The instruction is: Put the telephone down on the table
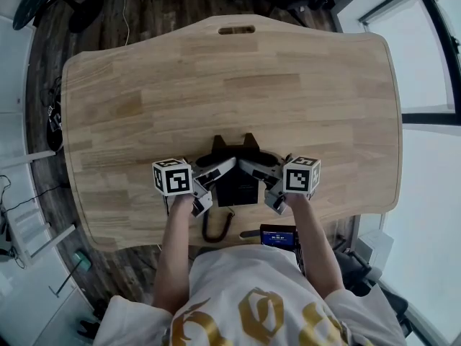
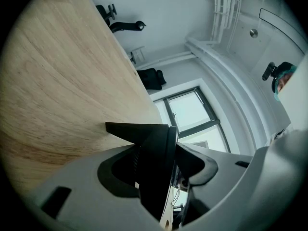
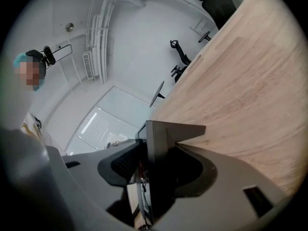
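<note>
Gripping slim blk telephone [image 1: 235, 186] over wood table [image 1: 230, 85].

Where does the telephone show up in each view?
Head view: telephone at lower centre, by the near edge of the table.
Left gripper view: bottom centre, between the jaws.
Right gripper view: bottom centre, between the jaws.
Shared landmark: the wooden table.

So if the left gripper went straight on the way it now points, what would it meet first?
The telephone it already holds between its jaws; beyond that, probably the right gripper.
</note>
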